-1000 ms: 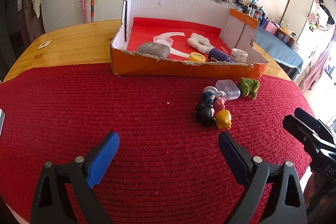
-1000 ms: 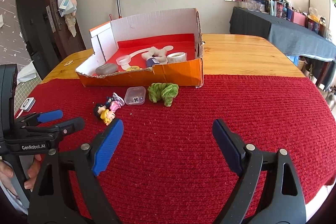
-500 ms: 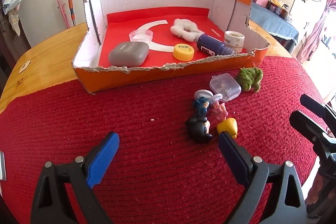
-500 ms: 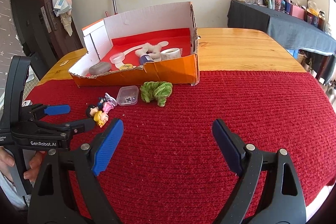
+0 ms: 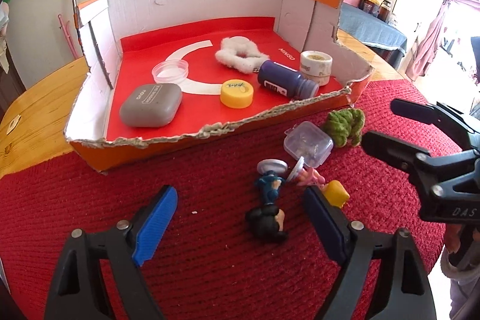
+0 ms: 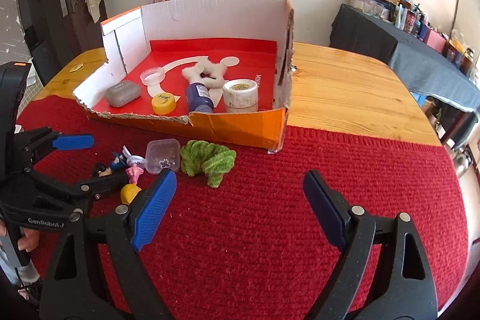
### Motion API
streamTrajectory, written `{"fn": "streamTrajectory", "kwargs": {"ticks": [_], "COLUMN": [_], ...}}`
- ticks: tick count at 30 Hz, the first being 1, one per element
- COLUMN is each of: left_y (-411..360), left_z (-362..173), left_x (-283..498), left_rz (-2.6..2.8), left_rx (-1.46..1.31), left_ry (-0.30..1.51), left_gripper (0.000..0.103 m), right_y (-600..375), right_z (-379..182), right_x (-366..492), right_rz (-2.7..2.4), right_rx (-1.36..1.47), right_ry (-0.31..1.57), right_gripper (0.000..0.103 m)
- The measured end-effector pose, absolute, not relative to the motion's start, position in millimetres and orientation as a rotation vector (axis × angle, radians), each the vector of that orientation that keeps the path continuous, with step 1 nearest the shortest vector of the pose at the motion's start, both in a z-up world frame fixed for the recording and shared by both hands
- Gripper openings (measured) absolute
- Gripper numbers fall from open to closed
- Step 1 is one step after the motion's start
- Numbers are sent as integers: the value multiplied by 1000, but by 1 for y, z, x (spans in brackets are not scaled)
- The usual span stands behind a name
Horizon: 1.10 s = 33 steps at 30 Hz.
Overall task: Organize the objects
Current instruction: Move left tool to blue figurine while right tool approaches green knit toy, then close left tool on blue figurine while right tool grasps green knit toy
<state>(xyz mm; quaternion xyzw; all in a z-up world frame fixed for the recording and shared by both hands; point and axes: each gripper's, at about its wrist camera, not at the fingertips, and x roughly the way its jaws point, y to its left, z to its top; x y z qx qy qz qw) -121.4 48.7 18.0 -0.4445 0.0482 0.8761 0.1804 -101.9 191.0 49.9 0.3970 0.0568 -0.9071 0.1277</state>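
Several small toy figures lie on the red mat: a black-haired one (image 5: 267, 222), a blue one (image 5: 270, 188), a pink one (image 5: 310, 177) and a yellow one (image 5: 337, 194). My left gripper (image 5: 240, 218) hangs over them with its jaws closing. The black-haired figure lies between the pads and neither pad presses on it. Beyond the figures sit a clear plastic case (image 5: 309, 144) and a green scrunchie (image 6: 210, 161). My right gripper (image 6: 238, 206) is open and holds nothing, just short of the scrunchie. In the right wrist view, the left gripper (image 6: 109, 159) straddles the figures.
An orange cardboard box (image 5: 90, 152) with a torn front rim stands behind the toys. It holds a grey case (image 5: 150, 105), a yellow lid (image 5: 237, 93), a purple bottle (image 5: 285, 80), a tape roll (image 5: 316, 62), a white scrunchie and a clear lid. Bare wooden table (image 6: 345, 92) lies right of the box.
My left gripper has moved in over the toy figures and its jaws have narrowed around the black-haired one. My right gripper has come closer to the green scrunchie.
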Motion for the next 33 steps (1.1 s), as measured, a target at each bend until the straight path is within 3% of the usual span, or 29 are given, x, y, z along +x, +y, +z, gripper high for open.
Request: {"fn": "streamTrajectory", "kwargs": {"ticks": [7, 10, 12, 13, 15, 17, 33], "left_y": [54, 53, 53, 52, 50, 50, 33], "left_z": [19, 21, 21, 21, 20, 20, 47], "left_x": [-117, -118, -118, -118, -118, -116, -90], "left_rz": [2462, 2442, 2427, 2419, 2411, 2414, 2465], "left_rx": [-1194, -1179, -1170, -1170, -1170, -1168, -1099], "left_ry": [141, 108, 93, 80, 53, 46, -30], "left_gripper": [68, 50, 29, 24, 24, 24, 24], "right_y": [180, 180, 180, 181, 182, 183, 194], "right_z": [38, 35, 33, 32, 29, 30, 68], "right_x": [-119, -122, -124, -124, -125, -123, -93], "right_rz": [-2578, -2564, -2552, -2538, -2502, -2509, -2521], "right_rx": [1212, 1222, 1227, 1233, 1241, 1223, 1099], "right_ry": [163, 129, 93, 73, 23, 17, -69], "right_gripper": [80, 70, 59, 54, 42, 41, 40]}}
